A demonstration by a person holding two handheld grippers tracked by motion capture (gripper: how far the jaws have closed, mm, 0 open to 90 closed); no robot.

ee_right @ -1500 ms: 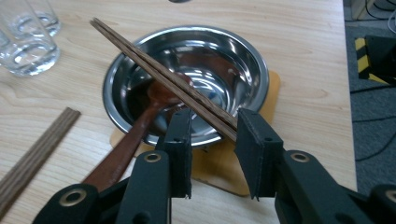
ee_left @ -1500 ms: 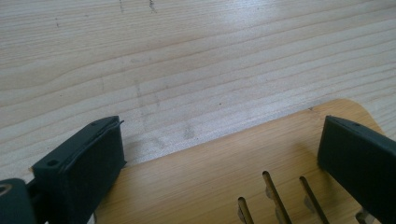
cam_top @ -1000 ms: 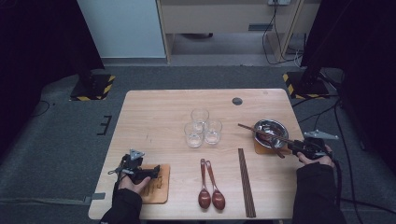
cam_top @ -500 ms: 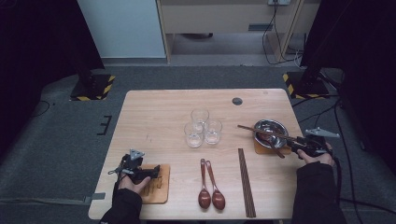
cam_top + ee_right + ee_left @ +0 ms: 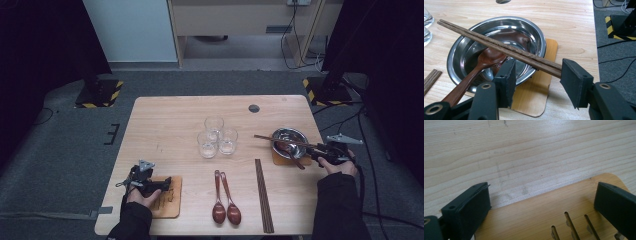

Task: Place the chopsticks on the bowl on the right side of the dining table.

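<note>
A lab or recording studio, not a home: the wooden table (image 5: 165,125) stands alone on grey carpet (image 5: 65,150), hemmed in by black curtains (image 5: 40,45) on both sides. Stand feet with yellow-and-black hazard tape (image 5: 100,93) sit at the table's far corners, and loose cables (image 5: 295,47) trail over the floor toward a plain cabinet (image 5: 240,20) at the back wall. A strip of tape (image 5: 105,211) is stuck to the carpet near the table
</note>
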